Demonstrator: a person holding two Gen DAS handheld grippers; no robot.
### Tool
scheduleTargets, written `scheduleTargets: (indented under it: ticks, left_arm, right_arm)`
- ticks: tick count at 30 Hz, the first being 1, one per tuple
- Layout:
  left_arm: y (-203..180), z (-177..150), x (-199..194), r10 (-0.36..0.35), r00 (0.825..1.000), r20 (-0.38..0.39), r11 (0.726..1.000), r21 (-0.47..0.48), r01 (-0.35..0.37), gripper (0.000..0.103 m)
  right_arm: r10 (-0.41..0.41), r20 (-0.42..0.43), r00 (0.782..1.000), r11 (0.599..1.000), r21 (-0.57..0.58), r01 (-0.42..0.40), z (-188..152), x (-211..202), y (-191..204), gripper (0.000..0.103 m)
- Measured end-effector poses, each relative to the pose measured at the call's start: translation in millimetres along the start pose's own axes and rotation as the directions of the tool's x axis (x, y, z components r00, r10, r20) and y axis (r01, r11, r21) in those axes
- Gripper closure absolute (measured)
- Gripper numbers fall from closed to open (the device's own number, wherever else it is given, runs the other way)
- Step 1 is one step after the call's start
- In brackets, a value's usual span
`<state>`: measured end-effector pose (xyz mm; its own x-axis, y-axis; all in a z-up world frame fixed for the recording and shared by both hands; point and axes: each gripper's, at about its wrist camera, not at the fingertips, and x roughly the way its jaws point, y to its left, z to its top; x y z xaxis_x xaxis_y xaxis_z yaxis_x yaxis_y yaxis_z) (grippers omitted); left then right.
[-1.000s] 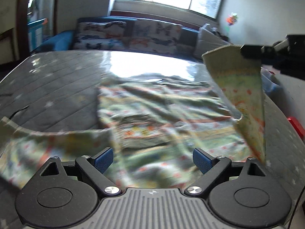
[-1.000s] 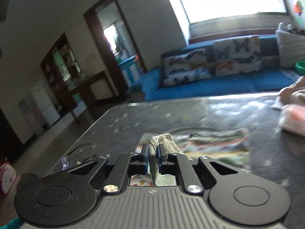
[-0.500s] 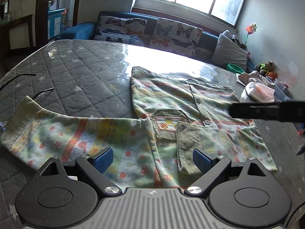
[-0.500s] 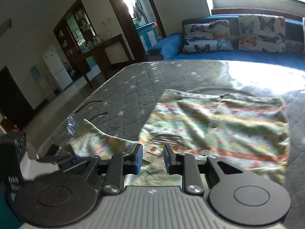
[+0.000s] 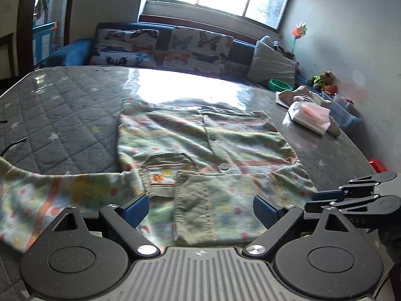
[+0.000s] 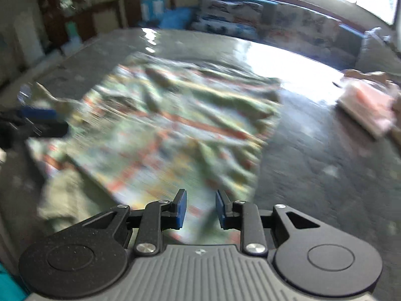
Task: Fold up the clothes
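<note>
A child's patterned green shirt [image 5: 200,145] with buttons and a chest pocket lies flat on the grey quilted mattress [image 5: 62,115]. Its right sleeve [image 5: 200,210] is folded across the front; its left sleeve [image 5: 50,200] stretches out to the left. My left gripper [image 5: 200,210] is open and empty, low over the shirt's near edge. My right gripper [image 6: 199,209] is open and empty, over the shirt's near right corner [image 6: 175,138]; that view is blurred. The right gripper also shows in the left wrist view [image 5: 351,195], and the left gripper shows in the right wrist view [image 6: 32,120].
A folded white and pink cloth [image 5: 310,115] and other items lie at the mattress's right edge. A blue sofa with butterfly cushions [image 5: 165,47] stands behind the mattress under a window. A black cable [image 5: 12,145] lies at the left.
My right gripper let go of the sleeve it held up, laid it across the shirt front, opened, and swung back to the right. The left gripper stayed open.
</note>
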<state>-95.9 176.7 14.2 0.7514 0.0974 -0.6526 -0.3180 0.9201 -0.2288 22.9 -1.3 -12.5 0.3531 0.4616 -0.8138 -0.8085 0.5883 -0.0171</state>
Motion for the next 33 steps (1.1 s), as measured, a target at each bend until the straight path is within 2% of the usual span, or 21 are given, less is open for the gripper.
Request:
scheduleTargets:
  ticks: [2, 4, 9, 12, 16, 18, 21, 25, 29, 31, 33]
  left_arm:
    - [-0.8, 1.3, 2.8, -0.001, 1.000, -0.003, 1.000, 0.003, 0.001, 0.011]
    - [-2.2, 2.7, 5.5, -0.001, 1.000, -0.003, 1.000, 0.006, 0.001, 0.012]
    - [-8.0, 5.7, 12.7, -0.005, 1.000, 0.001, 1.000, 0.016, 0.005, 0.013]
    - [-6.7, 6.3, 16.7, 0.004, 1.000, 0.001, 1.000, 0.016, -0.004, 0.015]
    - [3.3, 5.9, 21.8, 0.032, 0.999, -0.006, 0.999, 0.002, -0.032, 0.017]
    - [10.0, 5.0, 24.6, 0.049, 0.999, -0.013, 0.999, -0.009, -0.050, 0.017]
    - [19.3, 3.4, 27.4, 0.067, 0.997, -0.027, 0.997, -0.025, -0.067, 0.018]
    - [16.0, 5.2, 27.7, 0.054, 0.998, -0.022, 0.998, -0.019, -0.054, 0.020]
    - [2.8, 6.9, 27.8, 0.018, 1.000, -0.008, 1.000, 0.005, -0.018, 0.026]
    - [-3.1, 6.1, 29.4, 0.000, 1.000, -0.007, 1.000, 0.014, 0.000, 0.031]
    - [-8.5, 4.4, 32.0, -0.020, 1.000, -0.013, 1.000, 0.023, 0.020, 0.042]
  right_arm:
    - [-0.048, -0.002, 0.999, 0.999, 0.005, 0.048, -6.0, -0.7, -8.4, 0.078]
    - [-0.059, 0.020, 0.998, 0.998, 0.019, 0.059, -6.7, -5.4, -14.9, 0.078]
    - [-0.031, 0.134, 0.990, 0.999, 0.022, 0.029, 17.1, -8.6, -13.0, 0.078]
    - [-0.012, 0.168, 0.986, 1.000, -0.014, 0.015, 31.7, 2.9, -4.4, 0.078]
    - [-0.017, 0.154, 0.988, 0.998, -0.051, 0.025, 41.4, 24.2, 1.8, 0.078]
    - [-0.061, 0.136, 0.989, 0.996, -0.057, 0.070, 39.2, 32.2, -0.9, 0.079]
    - [-0.127, 0.111, 0.986, 0.991, -0.037, 0.132, 29.3, 38.1, -12.7, 0.079]
    - [-0.130, 0.120, 0.984, 0.991, 0.010, 0.130, 23.4, 29.6, -27.3, 0.079]
    - [-0.063, 0.148, 0.987, 0.997, -0.029, 0.068, 25.3, 15.3, -12.6, 0.076]
    - [-0.018, 0.148, 0.989, 0.998, -0.060, 0.027, 24.8, 10.3, -0.1, 0.071]
    - [0.021, 0.142, 0.990, 0.996, -0.094, -0.008, 21.3, 7.2, 11.4, 0.067]
